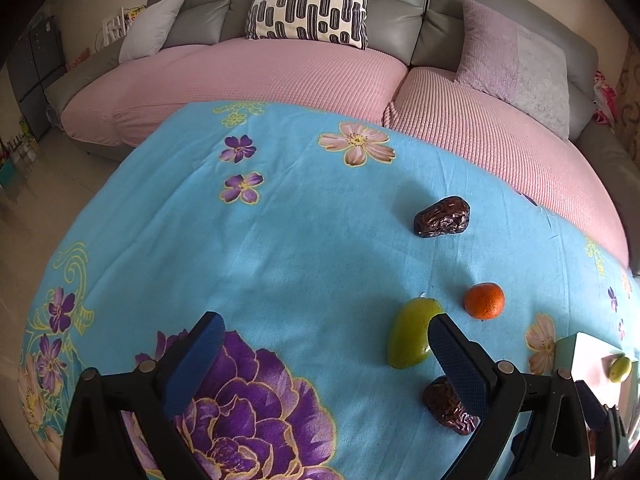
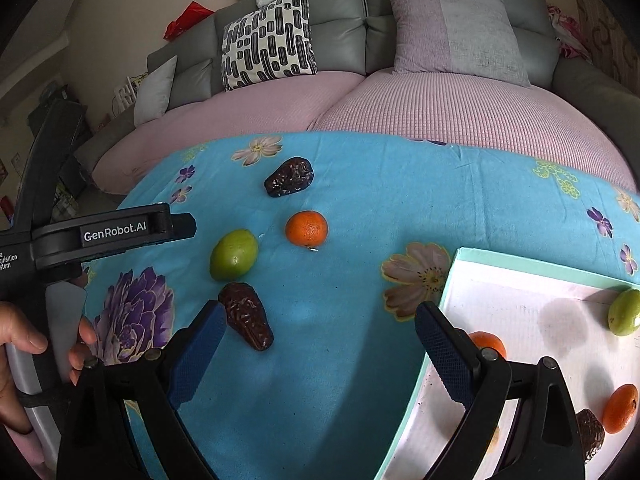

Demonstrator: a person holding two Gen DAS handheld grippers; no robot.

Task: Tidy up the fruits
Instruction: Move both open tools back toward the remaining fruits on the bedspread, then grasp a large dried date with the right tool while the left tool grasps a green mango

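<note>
— How do your jaws stand?

— Both pairs are spread wide with nothing between them. My left gripper [image 1: 326, 334] hovers over bare turquoise floral cloth [image 1: 280, 240]; its right finger crosses in front of the smooth green oval fruit [image 1: 410, 332] at about 1 o'clock, and I cannot tell whether they touch. My right gripper [image 2: 320, 326] hangs with its left finger just beside the near wrinkled dark-brown date [image 2: 248, 316] and its right finger over the near-left rim of the shallow white tray with mint-green edge [image 2: 516, 260].

— Where is the loose fruit?

— In the right view, four pieces sit from 10 to 12 o'clock: the date nearest, the green fruit behind it, a small round orange mandarin [image 2: 307, 228] to its right, and a far wrinkled date [image 2: 290, 182] near the cloth's back edge.

— And the tray?

— At 3 o'clock, holding a green fruit, two mandarins and a date along its sides.

— Open room?

— The cloth ahead between the fruit and the tray is clear; the back edge meets the pink-covered grey sofa [image 2: 460, 112].
</note>
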